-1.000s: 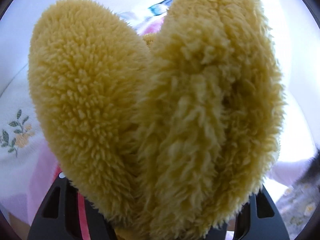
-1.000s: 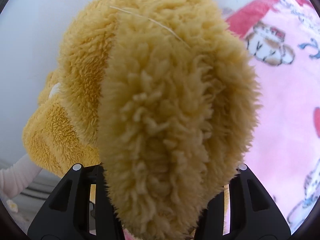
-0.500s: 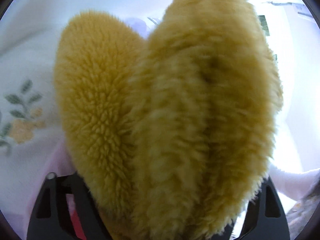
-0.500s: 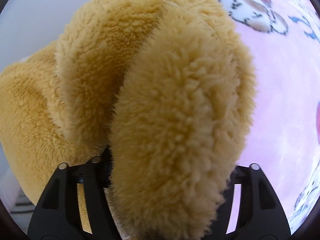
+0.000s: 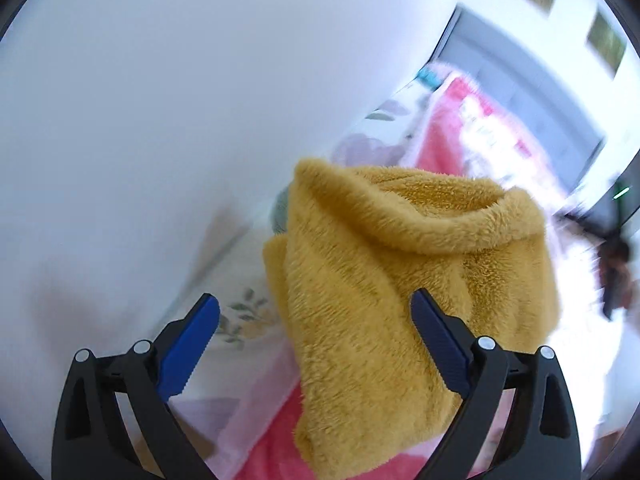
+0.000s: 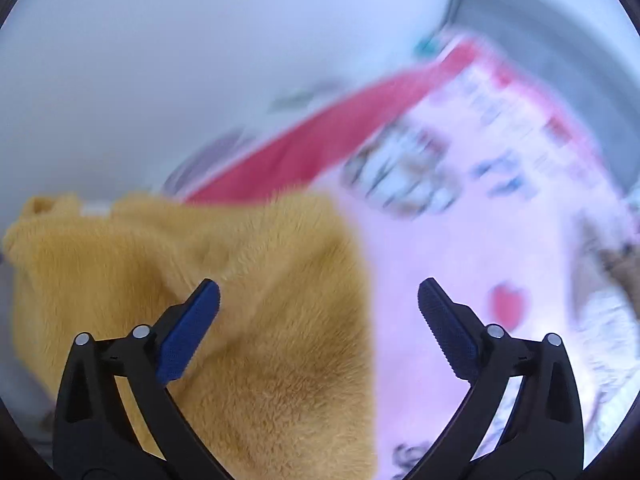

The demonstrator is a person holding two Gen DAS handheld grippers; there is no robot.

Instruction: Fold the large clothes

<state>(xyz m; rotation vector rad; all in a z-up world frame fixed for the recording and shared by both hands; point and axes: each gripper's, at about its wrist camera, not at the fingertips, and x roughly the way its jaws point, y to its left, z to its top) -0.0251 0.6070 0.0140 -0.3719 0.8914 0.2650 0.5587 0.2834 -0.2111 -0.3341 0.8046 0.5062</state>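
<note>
The yellow fleece garment lies on a pink printed blanket; its printing is too blurred to read. Left gripper and right gripper jaws are opening, gripping nothing.

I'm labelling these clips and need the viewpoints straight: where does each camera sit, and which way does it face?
Left wrist: on the left hand-held gripper, looking down along its opening jaws at the yellow fleece garment; only the blue-padded fingers show.
Right wrist: on the right hand-held gripper, facing down, jaws opening, nothing pressed between them; fingers only.
Shared: the garment and pink blanket on the bed.
</note>
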